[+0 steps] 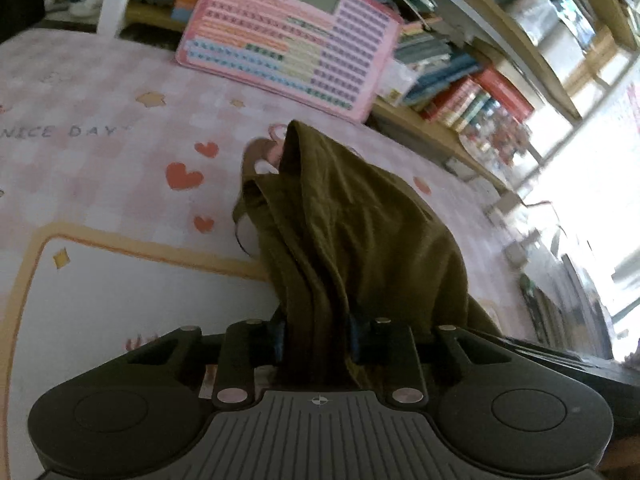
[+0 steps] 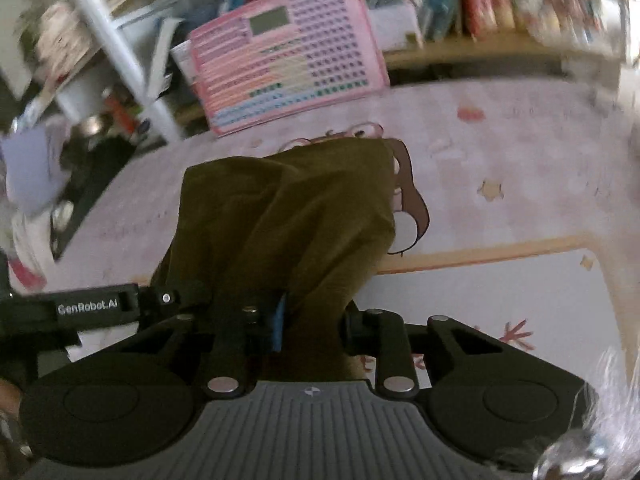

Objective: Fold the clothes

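Note:
An olive-green garment [image 1: 352,232] hangs bunched in folds above a pink checked mat [image 1: 100,92]. My left gripper [image 1: 316,336] is shut on one part of the cloth, which runs forward from between its fingers. My right gripper [image 2: 312,328] is shut on another part of the same garment [image 2: 288,216], which drapes ahead over the mat [image 2: 500,152]. The fingertips of both grippers are hidden by cloth. The left gripper's body shows at the left edge of the right wrist view [image 2: 92,306].
A pink keyboard-style toy board [image 1: 288,36] leans at the mat's far edge, also in the right wrist view [image 2: 284,52]. Shelves of books [image 1: 472,92] stand behind it. A white panel with an orange border [image 1: 120,288] is printed on the mat near me.

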A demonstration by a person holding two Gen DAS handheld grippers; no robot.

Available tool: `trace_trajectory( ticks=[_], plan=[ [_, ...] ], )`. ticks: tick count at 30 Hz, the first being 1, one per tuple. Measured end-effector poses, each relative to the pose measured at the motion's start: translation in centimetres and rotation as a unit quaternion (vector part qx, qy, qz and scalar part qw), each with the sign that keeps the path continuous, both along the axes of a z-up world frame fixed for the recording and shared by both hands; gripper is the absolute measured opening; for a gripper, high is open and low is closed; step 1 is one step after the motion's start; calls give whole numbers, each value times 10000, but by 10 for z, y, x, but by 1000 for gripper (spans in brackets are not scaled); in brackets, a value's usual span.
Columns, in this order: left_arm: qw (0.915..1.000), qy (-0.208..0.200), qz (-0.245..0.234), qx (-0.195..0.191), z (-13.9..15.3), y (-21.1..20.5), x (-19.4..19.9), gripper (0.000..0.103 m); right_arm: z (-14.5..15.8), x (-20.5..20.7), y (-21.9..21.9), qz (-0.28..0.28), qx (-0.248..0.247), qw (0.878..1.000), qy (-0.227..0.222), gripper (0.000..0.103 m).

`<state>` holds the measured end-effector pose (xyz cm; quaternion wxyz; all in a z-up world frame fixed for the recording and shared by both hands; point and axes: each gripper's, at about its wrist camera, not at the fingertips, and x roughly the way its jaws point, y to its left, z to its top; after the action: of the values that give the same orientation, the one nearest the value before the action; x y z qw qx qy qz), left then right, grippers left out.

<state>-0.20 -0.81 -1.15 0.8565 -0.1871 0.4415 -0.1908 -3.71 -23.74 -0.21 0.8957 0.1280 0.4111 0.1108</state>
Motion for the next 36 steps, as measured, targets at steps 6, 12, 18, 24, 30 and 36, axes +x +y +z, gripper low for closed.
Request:
trace_trajectory(
  ticks=[6,12,18,24,30,36],
  plan=[
    [9990,395,-103,-184,-8,4,-7,28,-11,-9,-22,-156,430,9974,560,24],
    [9965,687,178,-449,-24,10,-2,40,-22,-7,-32,-217,704,9940,807,43],
    [9929,825,517,-682,-33,9,-3,38,-40,11,-48,-37,1262,9860,1091,45],
    [9970,364,625,-282,-6,-14,-23,27,-21,7,-44,546,1071,9905,674,25],
    [9978,-132,628,-142,16,-32,-43,27,1,-14,-53,818,805,9934,-32,24],
    [9985,-206,510,-31,18,-47,-49,27,1,-23,-70,798,804,9935,-135,24]
  ],
)
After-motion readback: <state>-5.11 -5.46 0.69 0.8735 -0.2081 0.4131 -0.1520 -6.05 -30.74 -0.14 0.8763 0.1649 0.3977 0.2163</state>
